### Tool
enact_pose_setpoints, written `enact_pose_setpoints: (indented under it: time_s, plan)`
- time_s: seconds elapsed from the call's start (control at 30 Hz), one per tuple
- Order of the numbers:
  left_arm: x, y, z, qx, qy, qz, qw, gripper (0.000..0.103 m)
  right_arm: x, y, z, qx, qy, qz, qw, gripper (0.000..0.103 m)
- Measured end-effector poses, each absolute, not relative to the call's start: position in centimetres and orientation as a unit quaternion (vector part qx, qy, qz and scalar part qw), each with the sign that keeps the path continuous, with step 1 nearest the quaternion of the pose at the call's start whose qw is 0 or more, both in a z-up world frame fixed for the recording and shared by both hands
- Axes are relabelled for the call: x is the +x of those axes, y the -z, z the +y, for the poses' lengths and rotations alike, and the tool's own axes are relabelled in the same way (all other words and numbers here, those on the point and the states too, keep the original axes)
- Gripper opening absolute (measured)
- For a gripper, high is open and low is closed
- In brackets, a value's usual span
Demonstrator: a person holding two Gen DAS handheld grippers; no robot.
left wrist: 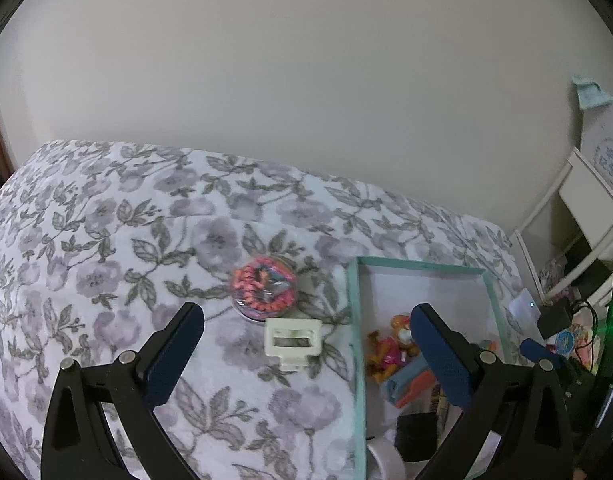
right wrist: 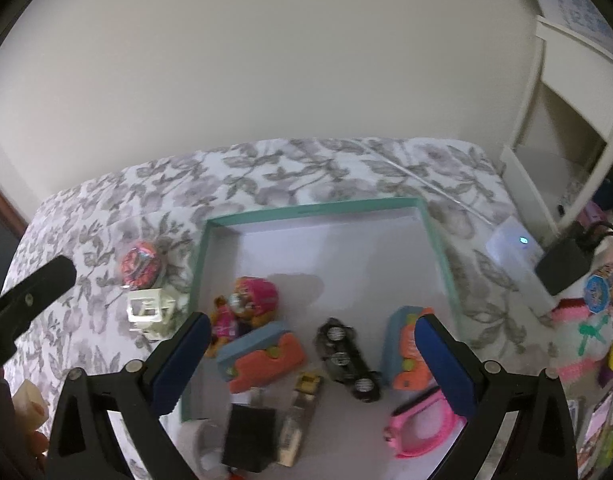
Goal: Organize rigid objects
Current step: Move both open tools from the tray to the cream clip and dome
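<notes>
- The far half of the teal-rimmed box (right wrist: pixel 438 236) lies bare, so you can pass there.
- Its near half is crowded: the black toy car (right wrist: pixel 346 356) mid-floor, orange-blue blocks (right wrist: pixel 266 356) either side.
- Left of the box, the round pink case (left wrist: pixel 263 292) and white clip (left wrist: pixel 292 342) sit close together.

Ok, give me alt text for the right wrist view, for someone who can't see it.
An open hand-held gripper hangs above a shallow teal-rimmed white cardboard box holding small toys, on a grey floral bedspread. Left of the box lie a round clear plastic case of pink beads and a cream plastic clip.
</notes>
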State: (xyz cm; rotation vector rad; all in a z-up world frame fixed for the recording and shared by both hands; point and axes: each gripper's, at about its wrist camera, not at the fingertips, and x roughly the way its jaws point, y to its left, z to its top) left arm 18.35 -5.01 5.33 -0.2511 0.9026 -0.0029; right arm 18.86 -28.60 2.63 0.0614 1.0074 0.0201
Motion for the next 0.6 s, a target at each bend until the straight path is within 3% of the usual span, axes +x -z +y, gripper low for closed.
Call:
enact_pose_setpoints:
  time_s: [0.6]
  plan:
    - [18.4,-4.8,5.5,-0.171,-0.068,0.442,0.878,0.103,19.5,-0.6,-17.6,-0.007,-0.101,0.488,0.867,0.103]
